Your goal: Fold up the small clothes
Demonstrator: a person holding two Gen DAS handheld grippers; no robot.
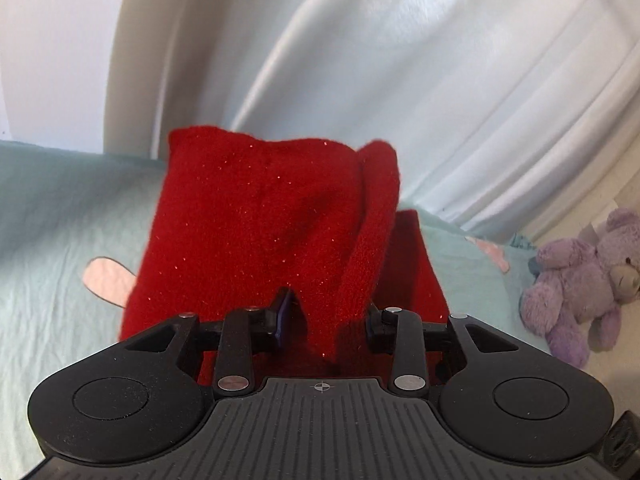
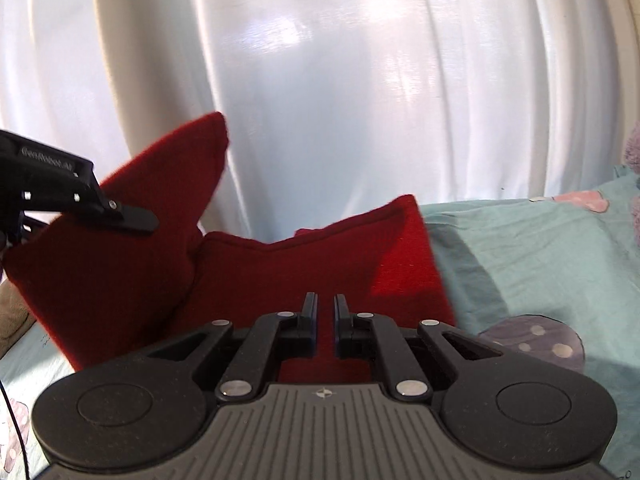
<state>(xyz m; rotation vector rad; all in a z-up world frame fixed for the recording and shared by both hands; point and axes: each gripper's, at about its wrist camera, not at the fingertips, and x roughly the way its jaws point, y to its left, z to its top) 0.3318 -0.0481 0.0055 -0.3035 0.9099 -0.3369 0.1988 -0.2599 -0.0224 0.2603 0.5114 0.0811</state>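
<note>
A small red fleece garment [image 1: 256, 224] is lifted off the pale green bed sheet [image 1: 52, 216]. My left gripper [image 1: 328, 312] has its jaws apart around a bunched fold of the red cloth, which stands up between the fingers. In the right wrist view the same garment [image 2: 304, 264] spreads in front of my right gripper [image 2: 325, 312], whose jaws stand close with a narrow gap over the cloth's near edge. The left gripper [image 2: 136, 218] shows at the far left, holding up a raised corner of the cloth.
A purple teddy bear [image 1: 580, 280] lies at the right on the bed. White curtains [image 2: 340, 80] hang behind the bed. The sheet [image 2: 540, 260] has pink and purple printed patches.
</note>
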